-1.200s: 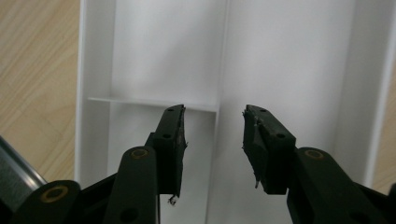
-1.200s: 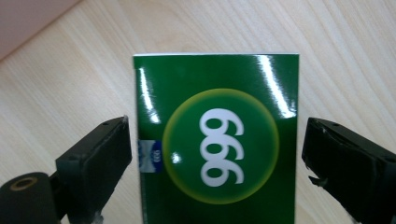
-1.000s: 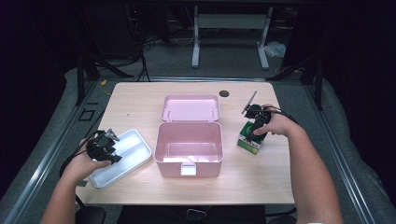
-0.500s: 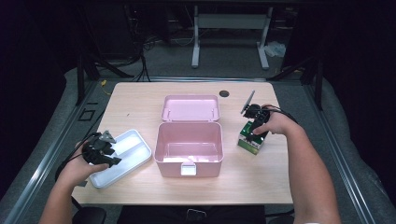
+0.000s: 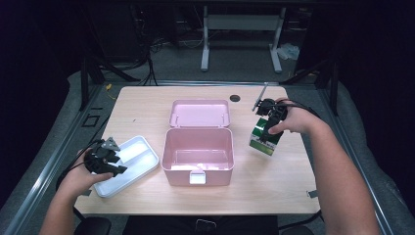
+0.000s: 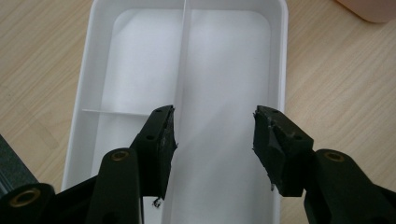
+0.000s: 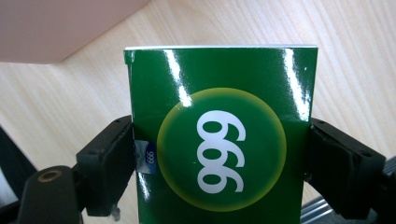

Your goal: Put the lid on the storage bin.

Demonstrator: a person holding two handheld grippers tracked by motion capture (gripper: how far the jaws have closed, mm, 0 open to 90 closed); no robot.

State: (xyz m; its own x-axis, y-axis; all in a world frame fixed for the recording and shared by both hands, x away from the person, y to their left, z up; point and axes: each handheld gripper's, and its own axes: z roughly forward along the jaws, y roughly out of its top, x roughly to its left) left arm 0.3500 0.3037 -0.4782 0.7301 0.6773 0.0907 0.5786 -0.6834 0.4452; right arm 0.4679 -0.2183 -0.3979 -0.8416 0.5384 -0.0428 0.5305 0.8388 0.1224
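Two tongs are working: the left tongs (image 5: 116, 164), jaws apart, are drawing back toward lower left from the white tray (image 5: 142, 152), while the right tongs (image 5: 265, 131) are clamping the green box (image 5: 264, 139) right of centre, likely bound for the pink case (image 5: 198, 169).

glossy green carton (image 7: 219, 140), pale wood-grain table (image 5: 274, 176)

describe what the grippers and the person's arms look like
Both the left gripper and right gripper are black, each with two blocky jaws on arms pinned by brass-coloured rivets. The left one carries a grey three-cornered plate on top. A black cable trails from each. The person's forearms are bare, no sleeves in view.
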